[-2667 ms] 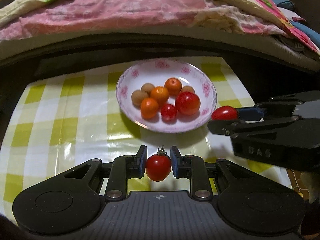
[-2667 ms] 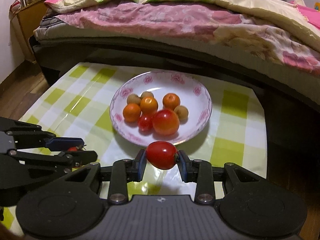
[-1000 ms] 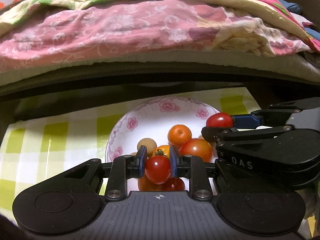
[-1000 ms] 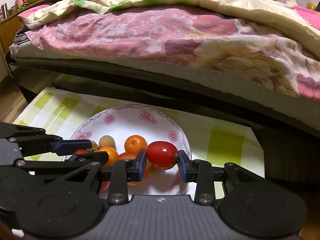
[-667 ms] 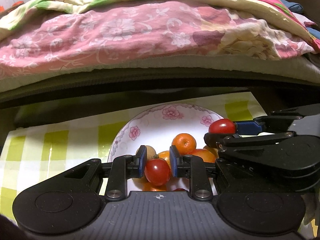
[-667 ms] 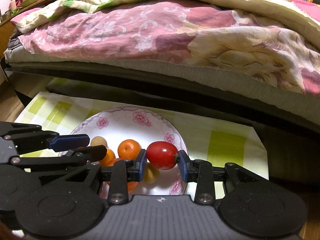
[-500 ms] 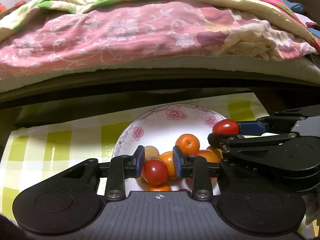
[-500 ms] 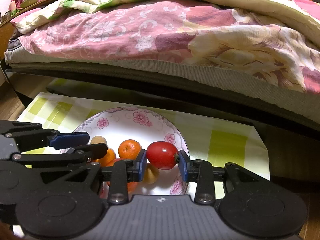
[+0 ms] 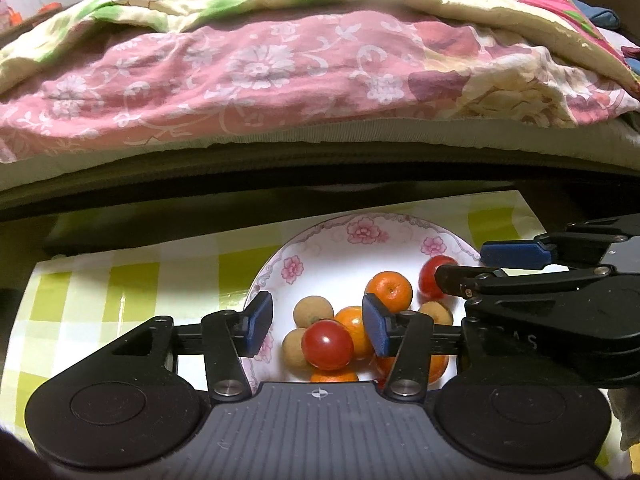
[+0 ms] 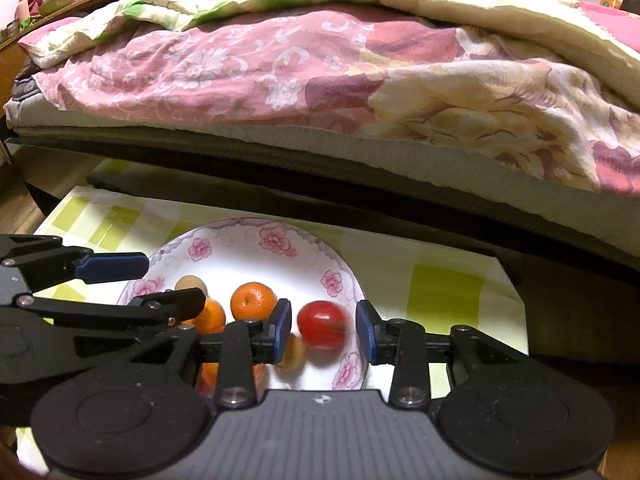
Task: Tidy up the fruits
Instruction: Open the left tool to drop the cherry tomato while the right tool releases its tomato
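I had both grippers over the floral plate [image 9: 320, 240], which sat on the green-checked cloth [image 9: 132, 280] beside the bed [image 9: 280, 60]; the left gripper [image 9: 316, 322] stood with its blue pads spread wide, touching nothing, and a cherry tomato [image 9: 327, 344] lay between and below them on the heap of small oranges [image 9: 390, 290] and tan round fruits [image 9: 313, 311]; the right gripper [image 10: 323, 330] was likewise spread, its pads clear on both sides of a larger red tomato [image 10: 323, 324], which showed blurred, so I judged it loose and on its way down toward the plate's right side. In the left view that tomato [image 9: 434, 276] sat half hidden behind the right gripper's finger [image 9: 480, 280]. I judged these tomatoes light, smooth-skinned and soft, apt to split under a hard squeeze and to roll on glazed china; a gentle hold across the widest part, clear of the stem end, would suit them; the oranges looked firmer and less slippery. The heap was crowded, so a dropped fruit might roll toward the rim.
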